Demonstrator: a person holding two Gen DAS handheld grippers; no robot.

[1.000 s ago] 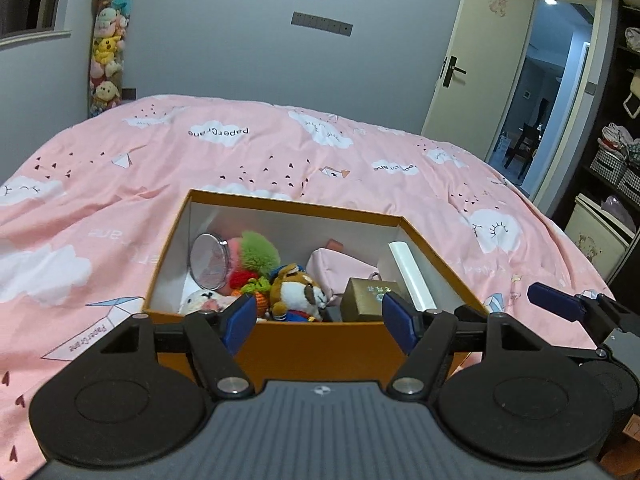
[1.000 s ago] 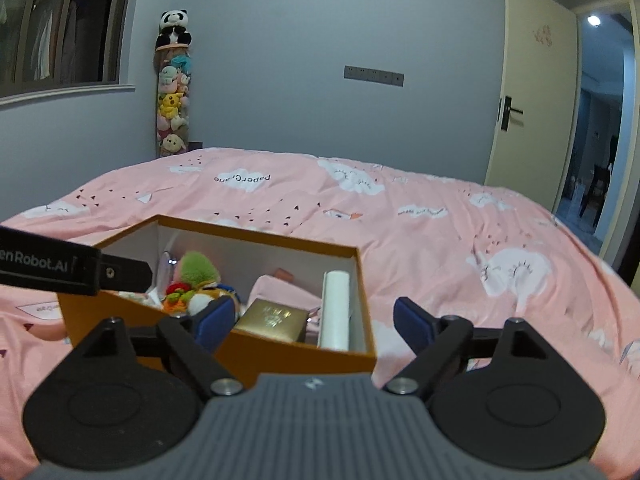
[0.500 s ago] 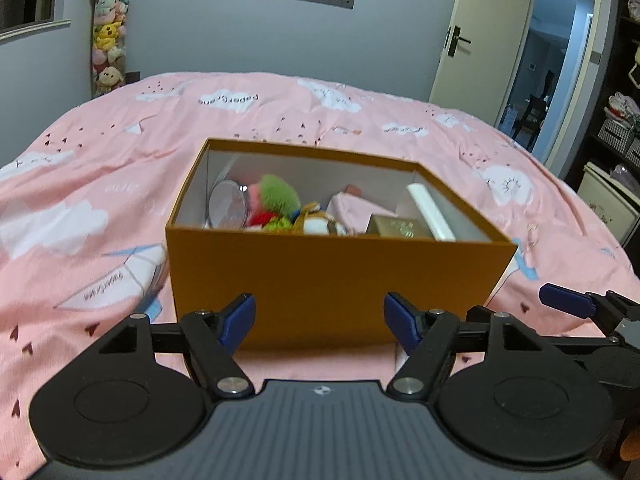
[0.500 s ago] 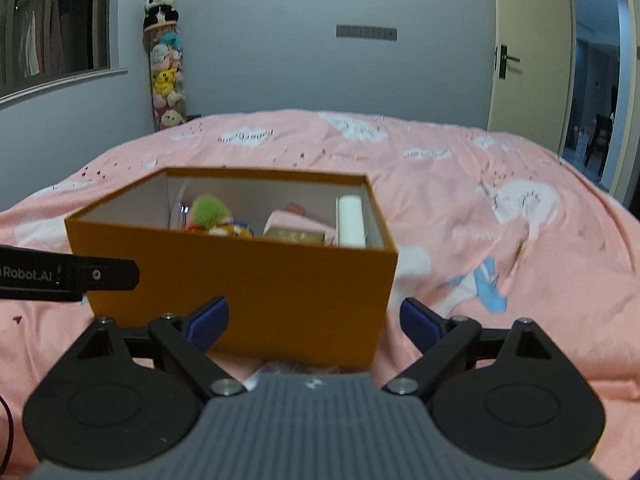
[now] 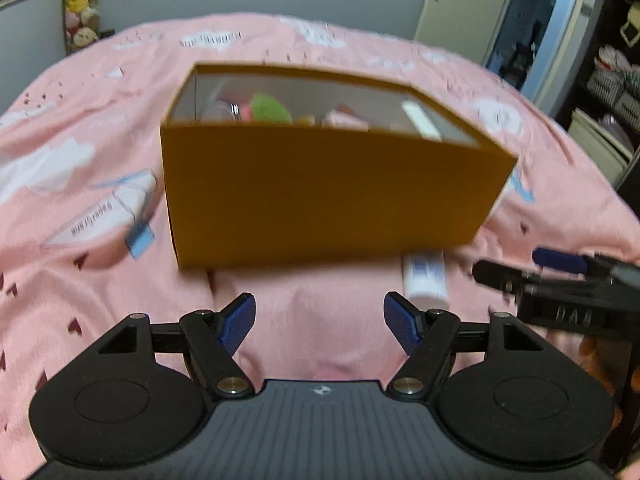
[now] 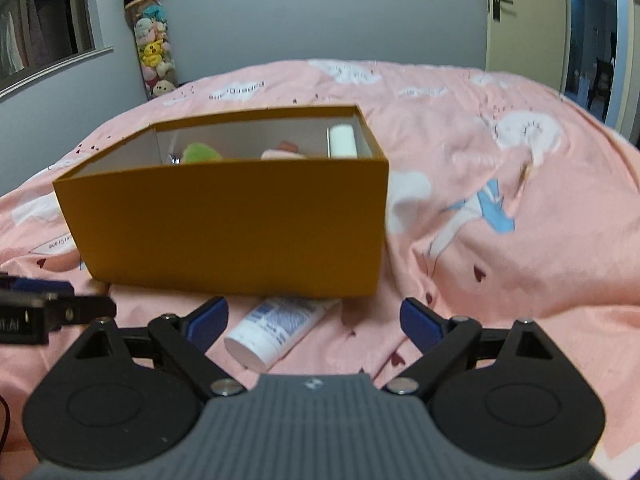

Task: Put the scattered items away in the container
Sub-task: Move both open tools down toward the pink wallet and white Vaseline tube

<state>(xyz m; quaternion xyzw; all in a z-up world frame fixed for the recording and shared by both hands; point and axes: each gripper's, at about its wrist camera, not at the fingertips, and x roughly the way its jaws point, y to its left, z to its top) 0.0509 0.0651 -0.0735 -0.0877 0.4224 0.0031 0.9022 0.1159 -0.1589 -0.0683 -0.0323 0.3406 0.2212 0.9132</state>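
An orange box (image 5: pixel 328 196) (image 6: pixel 224 220) stands on the pink bed, holding a green plush (image 6: pixel 200 152), a white tube and other small items. A white tube with blue print (image 6: pixel 276 326) (image 5: pixel 424 276) lies on the bedspread just in front of the box's near wall. My right gripper (image 6: pixel 314 320) is open, low over the bed, with the tube lying between its fingers, nearer the left one and untouched. My left gripper (image 5: pixel 320 322) is open and empty, with the tube beyond its right fingertip. The right gripper's arm shows at the left wrist view's right edge.
The pink cloud-print bedspread (image 6: pixel 500 184) slopes away on all sides. A hanging stack of plush toys (image 6: pixel 154 52) is by the far wall. A door (image 6: pixel 520 12) and shelves (image 5: pixel 612 80) stand to the right.
Both grippers have sunk in front of the box, so its near wall now fills the views. The white tube on the bedspread has come into sight. The right jaws widened slightly.
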